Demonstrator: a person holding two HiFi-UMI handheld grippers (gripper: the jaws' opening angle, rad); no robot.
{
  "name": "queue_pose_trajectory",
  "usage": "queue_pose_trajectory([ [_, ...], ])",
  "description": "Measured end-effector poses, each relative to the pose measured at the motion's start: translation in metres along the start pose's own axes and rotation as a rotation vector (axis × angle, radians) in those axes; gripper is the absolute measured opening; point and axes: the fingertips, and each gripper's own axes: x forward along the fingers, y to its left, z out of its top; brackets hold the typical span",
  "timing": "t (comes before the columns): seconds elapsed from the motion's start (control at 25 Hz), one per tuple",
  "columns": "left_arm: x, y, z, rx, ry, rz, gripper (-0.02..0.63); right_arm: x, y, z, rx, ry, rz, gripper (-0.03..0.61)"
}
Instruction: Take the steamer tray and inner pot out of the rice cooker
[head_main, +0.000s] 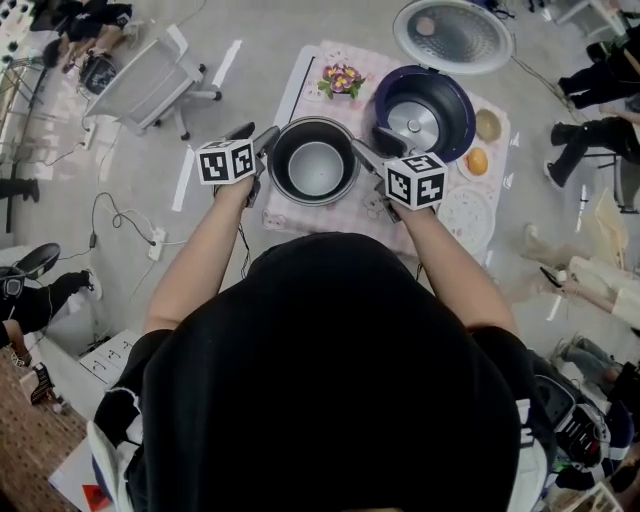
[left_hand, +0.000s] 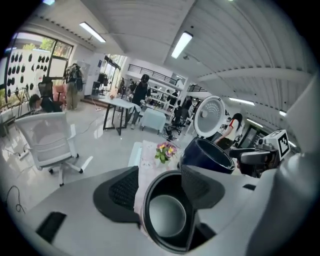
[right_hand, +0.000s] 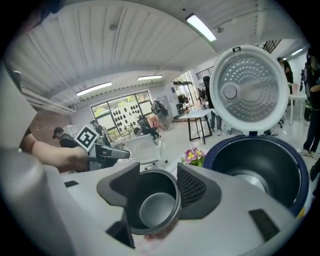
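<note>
The inner pot (head_main: 313, 160) stands on the table (head_main: 310, 65) just left of the open rice cooker (head_main: 452, 95) (its cavity empty); left gripper (head_main: 255, 137) and right gripper (head_main: 375, 150) flank its rim, fingers apart, gripping nothing, so it looks already set aside

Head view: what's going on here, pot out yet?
A person works a gripper in each hand. The inner pot is out of the open rice cooker and stands on the mat in front of it. The left gripper and right gripper flank its rim with jaws apart, neither gripping it.
</note>
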Motion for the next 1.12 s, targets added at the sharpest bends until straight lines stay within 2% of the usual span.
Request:
queue_pose_trajectory([
  [0.24, -0.015, -0.059, 0.064, 0.131, -0.164, -0.075, 0.276, -0.034, -0.014, 0.044, -0.036, -0.103, -0.054, 0.242],
  [0.36, -0.019, -0.089, 0.084, 0.189, -0.200, -0.121, 0.276, -0.054, -0.021, 0.057, -0.034, -0.158, -0.086, 0.242],
  [0.72, -0.009, -0.164, 0.108, 0.337, -0.235, -0.249, 0.276, -0.117, -0.052, 0.068, -0.024, -0.243, -0.224, 0.239],
  [0.88, 0.000, -0.196, 0.109, 0.411, -0.232, -0.300, 0.276, -0.144, -0.070, 0.064, -0.003, -0.268, -0.286, 0.239],
  [1.12, 0.012, -0.234, 0.108, 0.480, -0.226, -0.352, 0.276, -0.181, -0.091, 0.055, 0.025, -0.292, -0.360, 0.238],
])
